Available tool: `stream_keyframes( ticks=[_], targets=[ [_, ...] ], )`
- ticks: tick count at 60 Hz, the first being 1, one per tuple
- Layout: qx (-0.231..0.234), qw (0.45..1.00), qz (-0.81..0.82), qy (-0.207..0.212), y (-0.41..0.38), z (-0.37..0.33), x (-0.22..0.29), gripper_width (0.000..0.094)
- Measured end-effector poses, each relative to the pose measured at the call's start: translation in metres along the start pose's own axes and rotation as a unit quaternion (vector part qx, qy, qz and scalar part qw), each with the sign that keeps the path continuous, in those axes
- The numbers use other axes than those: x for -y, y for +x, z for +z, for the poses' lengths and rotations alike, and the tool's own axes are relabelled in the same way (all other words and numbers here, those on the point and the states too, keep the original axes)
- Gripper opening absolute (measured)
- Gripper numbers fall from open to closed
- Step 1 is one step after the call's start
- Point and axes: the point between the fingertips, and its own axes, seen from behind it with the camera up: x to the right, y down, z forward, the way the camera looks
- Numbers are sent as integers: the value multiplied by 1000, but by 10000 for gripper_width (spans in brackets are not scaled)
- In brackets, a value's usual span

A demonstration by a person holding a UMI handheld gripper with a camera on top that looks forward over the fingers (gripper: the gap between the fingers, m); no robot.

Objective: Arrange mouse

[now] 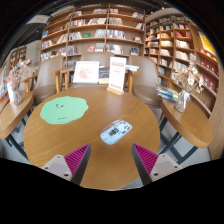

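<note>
The gripper hovers with its fingers spread wide and holding nothing. The mouse lies on the round wooden table, just ahead of them, right of a green mat.

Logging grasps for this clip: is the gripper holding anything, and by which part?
Nothing is held. The gripper is open; the white computer mouse lies on the round wooden table, just ahead.

A round wooden worktop is seen, with a pale green mat laid on it, a mouse near the middle, and display stands set along the far rim.
</note>
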Motion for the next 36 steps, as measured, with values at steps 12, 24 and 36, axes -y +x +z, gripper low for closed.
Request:
stream_keyframes(
  ticks=[12, 24, 36],
  targets=[
    [3, 1000, 6, -24, -6, 37, 2, 836],
    [12, 999, 21, -33, -11, 67, 19, 851],
    [33, 999, 20, -37, -26, 97, 41, 843]
  ],
)
